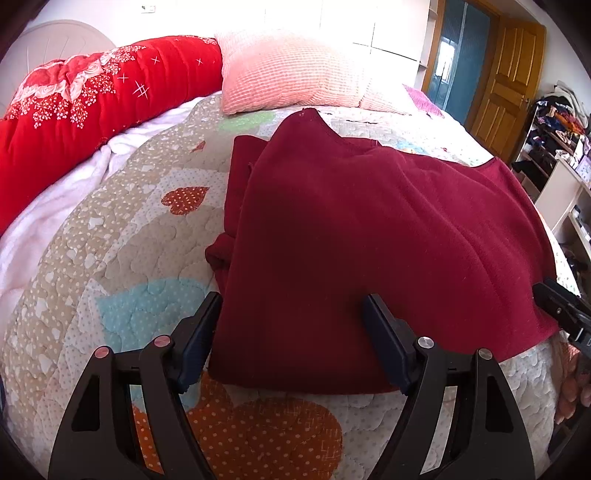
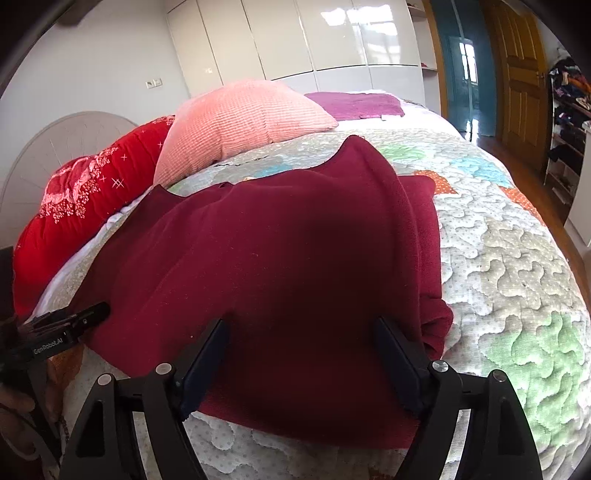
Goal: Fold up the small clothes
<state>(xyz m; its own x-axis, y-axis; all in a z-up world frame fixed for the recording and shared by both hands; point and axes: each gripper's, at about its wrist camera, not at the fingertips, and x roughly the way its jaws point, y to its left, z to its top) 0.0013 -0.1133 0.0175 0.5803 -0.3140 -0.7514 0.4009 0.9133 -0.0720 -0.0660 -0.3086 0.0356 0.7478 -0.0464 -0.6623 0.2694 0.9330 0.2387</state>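
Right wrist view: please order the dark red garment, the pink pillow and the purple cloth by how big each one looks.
1. Dark red garment, largest, though it lies nearest the camera.
2. Pink pillow.
3. Purple cloth, smallest, but farthest away, so its true size is unsure.

bright daylight, wall (image 1: 332, 22) blown out, wardrobe doors (image 2: 332, 37) glare, strong fisheye bending, dark vignetted corners.
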